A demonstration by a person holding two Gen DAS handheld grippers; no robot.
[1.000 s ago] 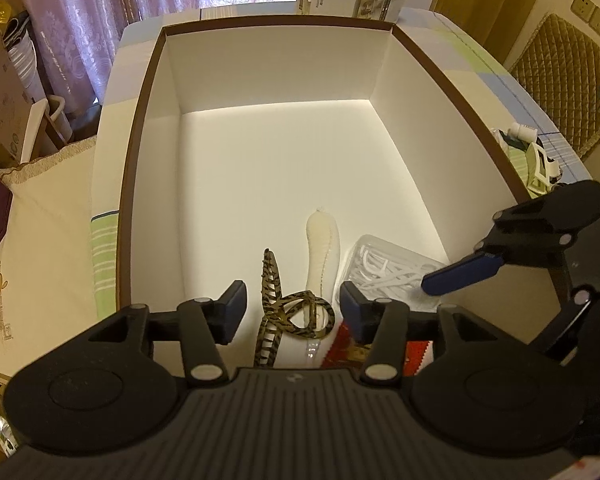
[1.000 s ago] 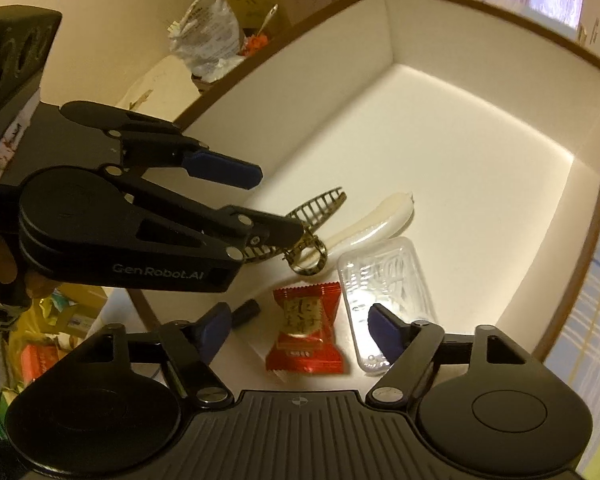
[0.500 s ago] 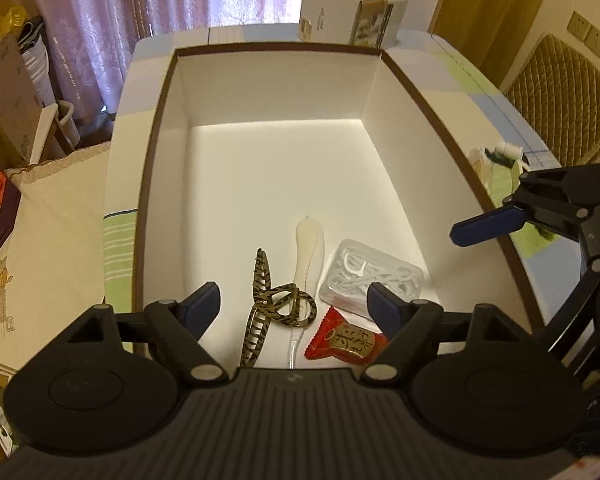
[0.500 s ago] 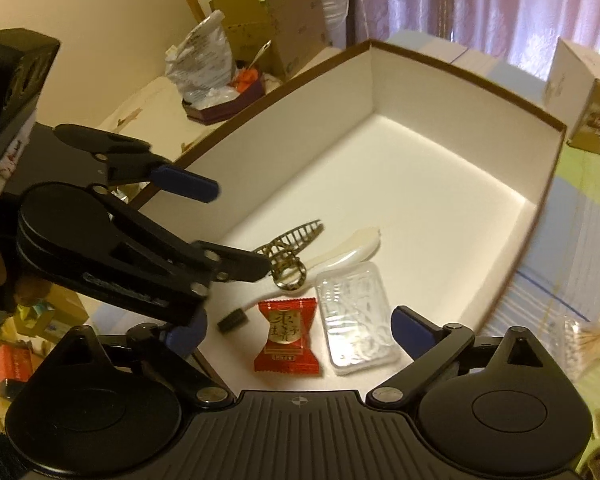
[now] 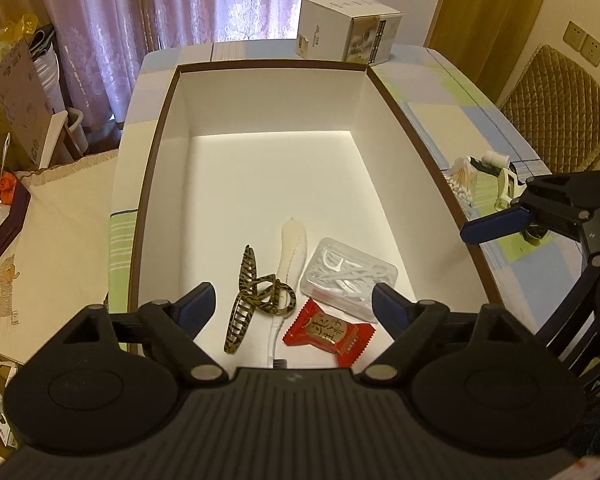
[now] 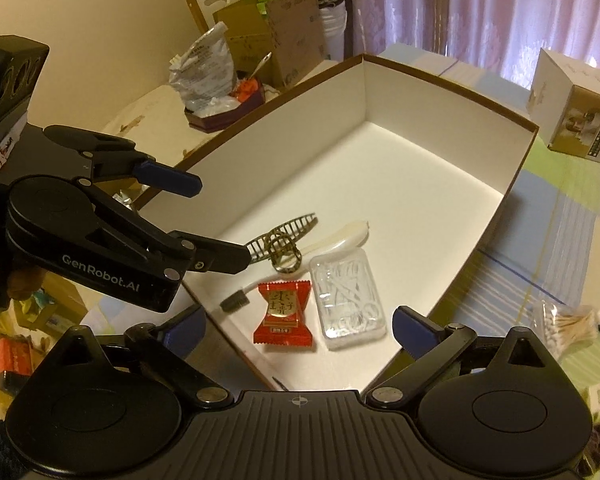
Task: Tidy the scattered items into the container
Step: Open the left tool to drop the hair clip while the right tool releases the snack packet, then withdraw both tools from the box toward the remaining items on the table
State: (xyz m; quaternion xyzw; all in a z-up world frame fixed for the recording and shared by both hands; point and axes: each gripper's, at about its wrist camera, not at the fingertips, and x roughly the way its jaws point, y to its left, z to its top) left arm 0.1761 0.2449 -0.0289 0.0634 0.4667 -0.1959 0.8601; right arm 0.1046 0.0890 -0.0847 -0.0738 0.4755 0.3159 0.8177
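A white box with a brown rim (image 5: 276, 65) (image 6: 440, 80) holds a tortoiseshell hair clip (image 5: 256, 292) (image 6: 284, 244), a white toothbrush (image 5: 292, 248) (image 6: 340, 238), a clear case of floss picks (image 5: 348, 276) (image 6: 348, 296) and a red snack packet (image 5: 328, 330) (image 6: 284, 312). My left gripper (image 5: 292, 304) (image 6: 204, 216) hovers open and empty above the box's near end. My right gripper (image 6: 298, 328) is open and empty over the near right corner. One of its blue-padded fingers (image 5: 496, 226) shows past the right wall. A bag of cotton swabs (image 5: 462, 178) (image 6: 568, 324) lies on the table outside.
A white carton (image 5: 348, 28) (image 6: 576, 116) stands behind the box. Small white and green items lie beside the swabs. A padded chair (image 5: 556, 120) is at the right. Cardboard, bags and a dark tray (image 6: 228, 116) crowd the left side.
Both grippers have risen and drawn back from the box floor. The left jaws, narrow around the hair clip a second ago, have spread wide. The items in the box lie still.
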